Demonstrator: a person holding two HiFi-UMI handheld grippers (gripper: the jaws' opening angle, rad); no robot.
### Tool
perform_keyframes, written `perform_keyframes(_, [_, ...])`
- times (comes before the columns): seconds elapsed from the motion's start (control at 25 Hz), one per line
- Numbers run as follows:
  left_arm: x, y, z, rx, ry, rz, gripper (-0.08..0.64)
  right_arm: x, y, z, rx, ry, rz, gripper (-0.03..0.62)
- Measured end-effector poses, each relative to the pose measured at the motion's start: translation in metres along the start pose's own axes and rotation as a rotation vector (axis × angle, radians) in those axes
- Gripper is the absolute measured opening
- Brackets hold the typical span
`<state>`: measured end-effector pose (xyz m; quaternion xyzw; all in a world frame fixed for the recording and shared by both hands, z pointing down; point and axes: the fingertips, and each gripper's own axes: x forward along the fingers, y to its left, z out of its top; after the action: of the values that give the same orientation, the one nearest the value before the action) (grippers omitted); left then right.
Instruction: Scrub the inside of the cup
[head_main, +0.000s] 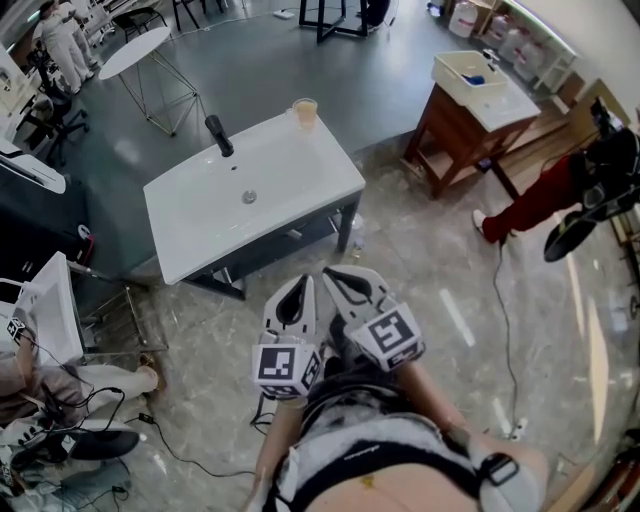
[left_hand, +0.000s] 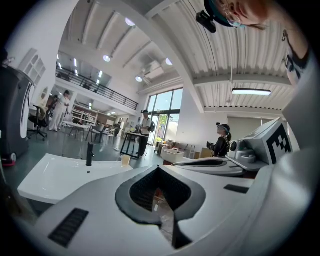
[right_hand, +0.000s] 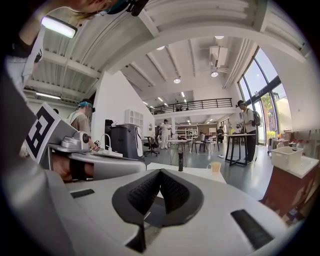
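Open-plan laboratory hall: free-standing white rectangular washbasin (head_main: 200, 222) on grey marbled floor (head_main: 430, 290), round white table (head_main: 135, 50), white-coated worker (head_main: 62, 45), railed mezzanine gallery (right_hand: 192, 105)

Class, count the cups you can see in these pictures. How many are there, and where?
1. The cup stands on the far corner of the white sink, right of the black tap. Others may be hidden elsewhere in the room.

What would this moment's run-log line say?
stage: before contact | left gripper: shut, empty | right gripper: shut, empty | cup: upright on sink, far corner, untouched
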<state>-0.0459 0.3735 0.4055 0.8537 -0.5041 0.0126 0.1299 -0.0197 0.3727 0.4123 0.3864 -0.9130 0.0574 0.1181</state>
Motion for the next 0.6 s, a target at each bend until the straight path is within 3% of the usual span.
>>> perform_keyframes(0.6, [0.106, 0.038, 0.037, 0.029, -0.027, 0.066, 0.000, 0.073, -0.092, 0.032, -0.019, -0.022, 0.074, 0.002])
